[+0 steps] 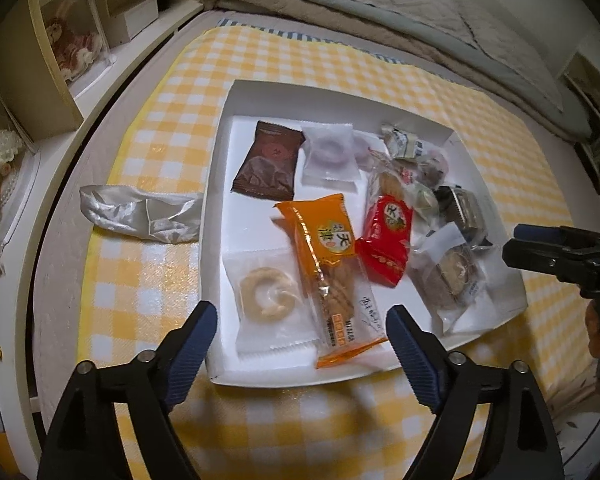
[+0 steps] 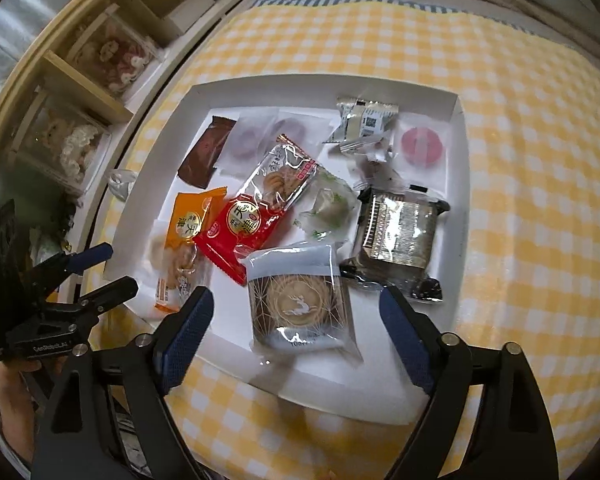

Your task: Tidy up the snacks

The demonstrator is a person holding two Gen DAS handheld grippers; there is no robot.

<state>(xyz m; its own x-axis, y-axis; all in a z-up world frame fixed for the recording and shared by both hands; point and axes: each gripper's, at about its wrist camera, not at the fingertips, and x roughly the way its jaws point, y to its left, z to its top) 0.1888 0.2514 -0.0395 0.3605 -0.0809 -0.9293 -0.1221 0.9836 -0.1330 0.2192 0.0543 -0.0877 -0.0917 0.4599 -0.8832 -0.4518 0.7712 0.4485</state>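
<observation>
A white tray on a yellow checked cloth holds several wrapped snacks. In the left wrist view I see a brown packet, a purple ring sweet, a clear-wrapped ring cookie, an orange packet and a red packet. My left gripper stands open above the tray's near edge, with its pads touching nothing. In the right wrist view my right gripper is open over a deer-printed pastry packet, clear of it. A dark foil packet lies beside that.
A crumpled silver bag lies on the cloth left of the tray. Wooden shelves with boxed ornaments run along the left. A folded blanket sits behind the tray. A hand holds the left gripper.
</observation>
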